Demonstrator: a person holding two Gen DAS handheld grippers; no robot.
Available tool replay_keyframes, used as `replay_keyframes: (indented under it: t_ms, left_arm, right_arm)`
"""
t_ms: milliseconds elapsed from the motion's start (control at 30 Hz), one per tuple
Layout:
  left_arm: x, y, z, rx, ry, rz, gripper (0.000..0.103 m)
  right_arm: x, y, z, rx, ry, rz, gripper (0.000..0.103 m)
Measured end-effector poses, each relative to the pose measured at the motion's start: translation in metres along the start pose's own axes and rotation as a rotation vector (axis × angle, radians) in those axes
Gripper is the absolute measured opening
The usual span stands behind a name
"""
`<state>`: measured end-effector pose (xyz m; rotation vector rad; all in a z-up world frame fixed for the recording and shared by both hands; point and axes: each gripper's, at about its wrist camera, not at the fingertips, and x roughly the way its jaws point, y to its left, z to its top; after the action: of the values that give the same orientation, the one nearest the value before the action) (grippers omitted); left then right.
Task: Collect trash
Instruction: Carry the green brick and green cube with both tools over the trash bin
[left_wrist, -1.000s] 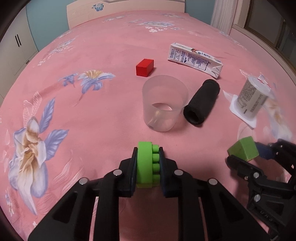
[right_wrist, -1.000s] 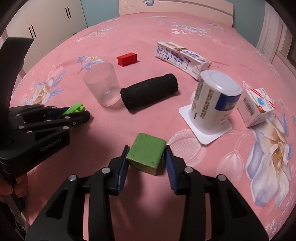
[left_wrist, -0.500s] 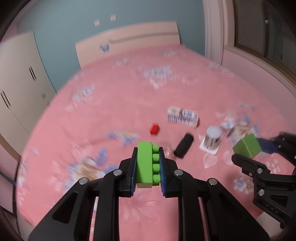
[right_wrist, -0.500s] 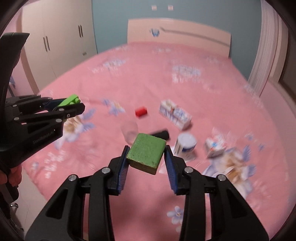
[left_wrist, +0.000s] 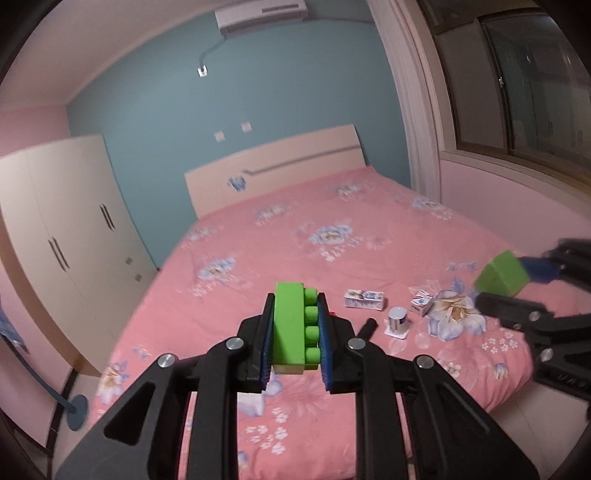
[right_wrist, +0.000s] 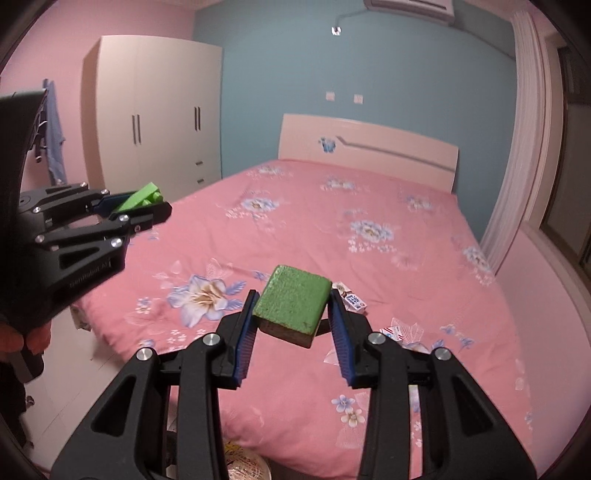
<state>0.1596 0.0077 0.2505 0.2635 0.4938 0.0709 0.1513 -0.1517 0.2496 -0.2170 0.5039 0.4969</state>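
Observation:
My left gripper (left_wrist: 295, 328) is shut on a bright green studded toy brick (left_wrist: 290, 325), held high above the foot of the pink bed (left_wrist: 332, 240). My right gripper (right_wrist: 291, 314) is shut on a green block (right_wrist: 293, 304) with a pale underside. Each gripper shows in the other's view: the right gripper (left_wrist: 513, 280) with its green block (left_wrist: 498, 273), the left gripper (right_wrist: 147, 206) with its brick (right_wrist: 142, 197). Far below on the bed lie a milk carton (left_wrist: 364, 298), a white can (left_wrist: 398, 318), a small red-and-white carton (left_wrist: 423, 307) and a black foam roll (left_wrist: 368, 327).
A white wardrobe (right_wrist: 155, 114) stands left of the bed, a headboard (right_wrist: 369, 151) at the blue wall, a curtain and window (left_wrist: 517, 81) to the right. Pale tiled floor (right_wrist: 74, 387) borders the bed's near side. A round printed thing (right_wrist: 243, 467) sits on the floor below.
Both grippers have risen steeply and pulled back from the bed, each keeping its green piece. The trash on the bed has shrunk to small shapes far below; the whole room has come into view.

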Motion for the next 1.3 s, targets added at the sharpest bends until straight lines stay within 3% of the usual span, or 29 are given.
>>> replay_keyframes:
  t_ms: [200, 500, 833, 1033, 1200, 1300]
  left_arm:
    - [-0.053, 0.002, -0.027, 0.008, -0.015, -0.013, 0.023]
    - [-0.059, 0.002, -0.112, 0.006, 0.109, -0.112, 0.023]
    - [0.02, -0.018, -0.246, -0.017, 0.401, -0.2, 0.023]
    - [0.07, -0.055, -0.329, 0.017, 0.593, -0.255, 0.023]
    - [0.11, -0.083, -0.396, -0.013, 0.761, -0.315, 0.023]
    - [0.126, -0.097, -0.422, 0.0, 0.824, -0.317, 0.023]
  right_arm:
    - [-0.04, 0.016, -0.024, -0.027, 0.008, 0.01, 0.039]
    - [-0.046, 0.037, -0.088, -0.041, 0.09, 0.077, 0.039]
    - [0.027, 0.07, -0.193, -0.038, 0.296, 0.169, 0.039]
    - [0.079, 0.091, -0.264, -0.072, 0.432, 0.175, 0.039]
    - [0.123, 0.1, -0.325, -0.051, 0.576, 0.216, 0.039]
    - [0.148, 0.102, -0.361, -0.032, 0.665, 0.234, 0.039]
